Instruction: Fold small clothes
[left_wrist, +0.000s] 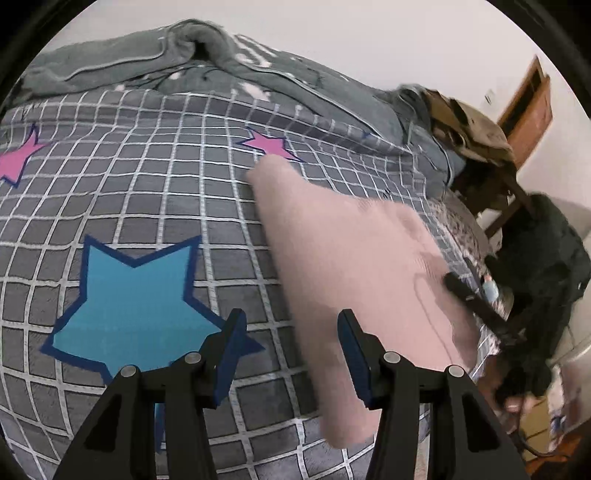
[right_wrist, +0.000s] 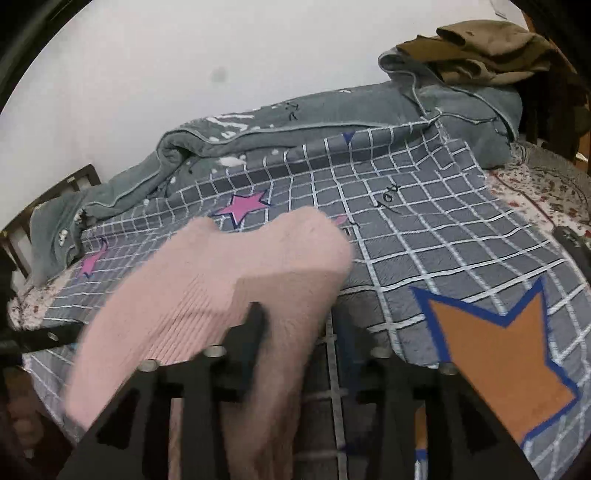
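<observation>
Pink knit garment (left_wrist: 354, 258) lies on my checked star bedspread (left_wrist: 147, 206), stretching from twelve toward five o'clock of my left gripper (left_wrist: 291, 354), whose jaws stand partly open and empty just beside its edge. My right gripper (right_wrist: 295, 325) is blurred; cloth drapes over one finger, and I cannot tell whether it grips. Lifting now could snag that fold and drag it undone.

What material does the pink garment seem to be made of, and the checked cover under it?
Pink garment: probably a soft knit, wool or acrylic; matte, fuzzy surface with ribbed lines near one edge.
Checked cover: likely printed woven cotton or polyester; smooth, flat, low sheen, with grid lines and stars that look printed.
</observation>
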